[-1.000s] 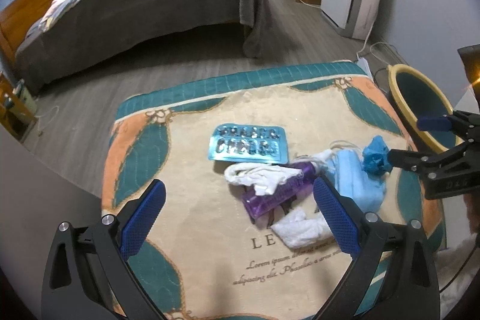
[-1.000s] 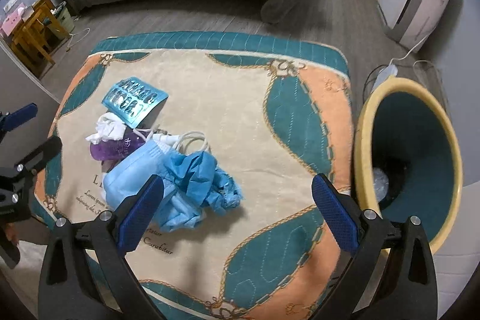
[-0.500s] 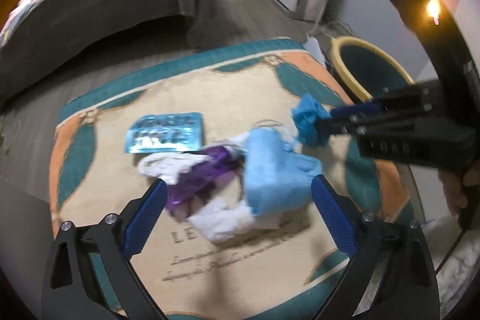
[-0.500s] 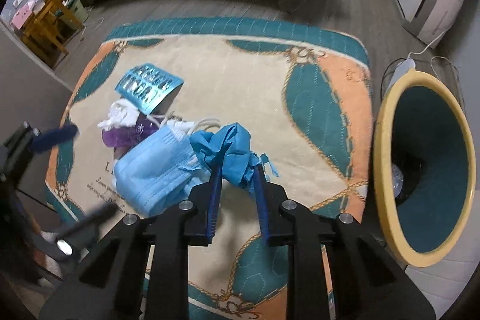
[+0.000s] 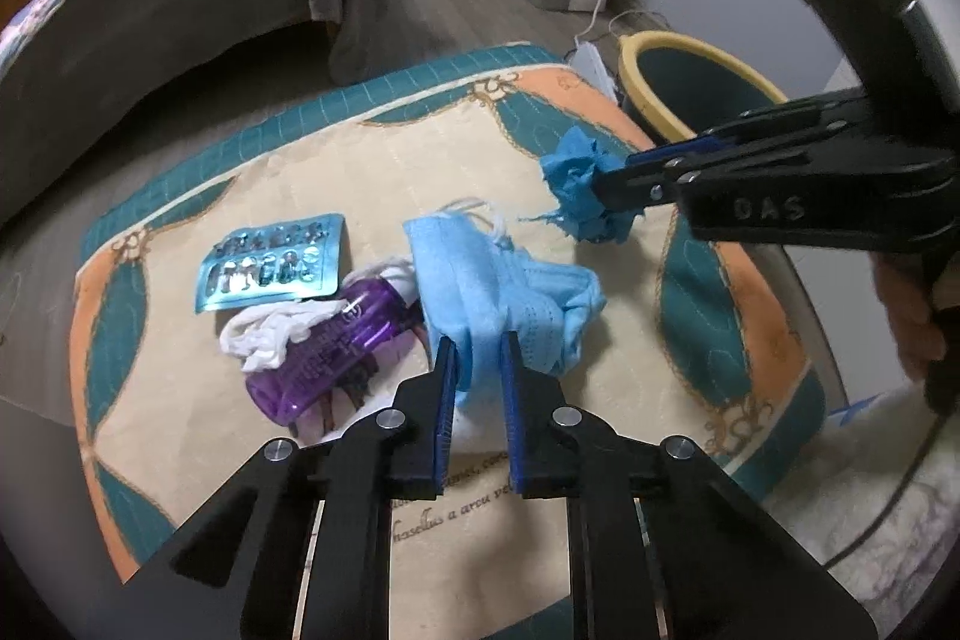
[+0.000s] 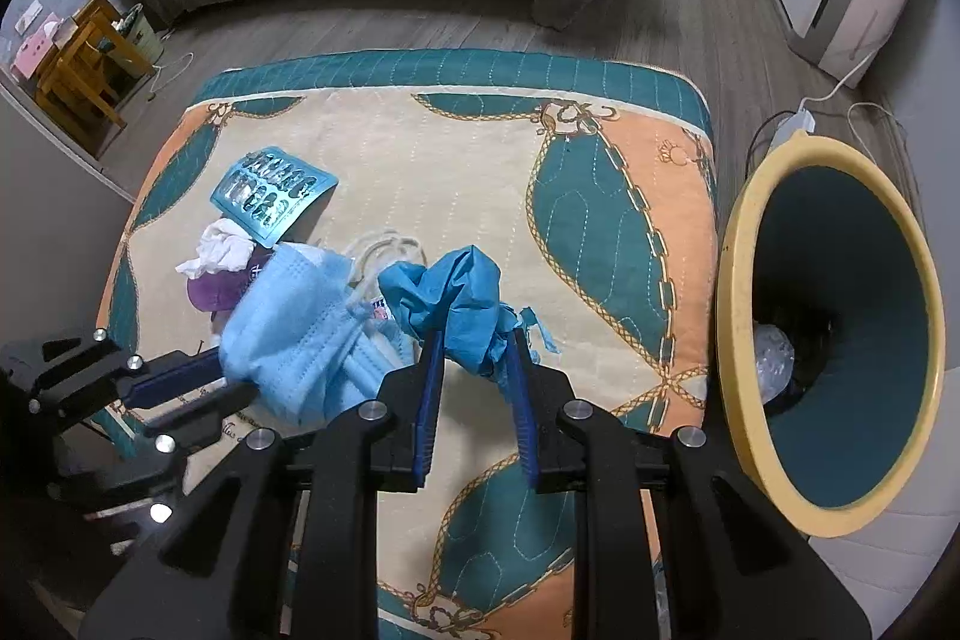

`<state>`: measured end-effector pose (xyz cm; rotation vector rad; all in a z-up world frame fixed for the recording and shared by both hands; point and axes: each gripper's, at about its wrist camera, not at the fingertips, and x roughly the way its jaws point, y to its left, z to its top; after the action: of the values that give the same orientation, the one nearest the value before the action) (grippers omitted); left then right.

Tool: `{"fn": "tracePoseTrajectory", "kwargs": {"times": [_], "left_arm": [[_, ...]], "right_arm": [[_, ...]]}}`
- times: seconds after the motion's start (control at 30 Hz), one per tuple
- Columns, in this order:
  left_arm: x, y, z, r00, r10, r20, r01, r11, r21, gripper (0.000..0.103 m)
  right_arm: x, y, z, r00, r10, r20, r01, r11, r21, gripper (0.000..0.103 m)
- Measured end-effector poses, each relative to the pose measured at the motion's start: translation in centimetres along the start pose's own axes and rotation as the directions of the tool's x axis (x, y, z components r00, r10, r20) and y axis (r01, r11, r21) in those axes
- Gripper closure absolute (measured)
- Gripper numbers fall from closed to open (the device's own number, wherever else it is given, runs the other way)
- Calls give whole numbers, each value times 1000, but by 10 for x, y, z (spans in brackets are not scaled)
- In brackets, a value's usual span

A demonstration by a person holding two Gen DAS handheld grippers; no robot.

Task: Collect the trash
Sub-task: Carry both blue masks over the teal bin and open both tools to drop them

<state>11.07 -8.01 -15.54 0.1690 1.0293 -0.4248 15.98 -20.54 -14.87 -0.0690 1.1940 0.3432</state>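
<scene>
The left gripper (image 5: 477,361), jaws just closed, pinches the face mask (image 5: 498,280) at center frame; the right gripper (image 6: 474,355) clamps the blue glove (image 6: 456,304). Both should lift clear before swinging toward the bin (image 6: 735,316) at right.

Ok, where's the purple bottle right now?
The purple bottle lies on the mat left of centre in the left wrist view, between the pill pack and the face mask, with a white tissue draped over it.
</scene>
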Motion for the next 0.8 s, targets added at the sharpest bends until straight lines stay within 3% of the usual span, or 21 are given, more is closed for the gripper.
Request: {"fn": "tracePoseTrajectory", "kwargs": {"times": [0.2, 0.4, 0.8], "left_arm": [[-24, 5, 5, 997, -15, 71, 16, 1000, -19, 94], [-55, 10, 14, 989, 20, 146, -15, 999, -34, 94], [-64, 13, 13, 986, 85, 140, -76, 995, -68, 94]], "right_arm": [[-6, 4, 2, 1000, -4, 31, 5, 1000, -20, 83], [-22, 6, 4, 997, -2, 80, 4, 1000, -17, 83], [-40, 4, 4, 993, -23, 120, 24, 1000, -11, 83]]}}
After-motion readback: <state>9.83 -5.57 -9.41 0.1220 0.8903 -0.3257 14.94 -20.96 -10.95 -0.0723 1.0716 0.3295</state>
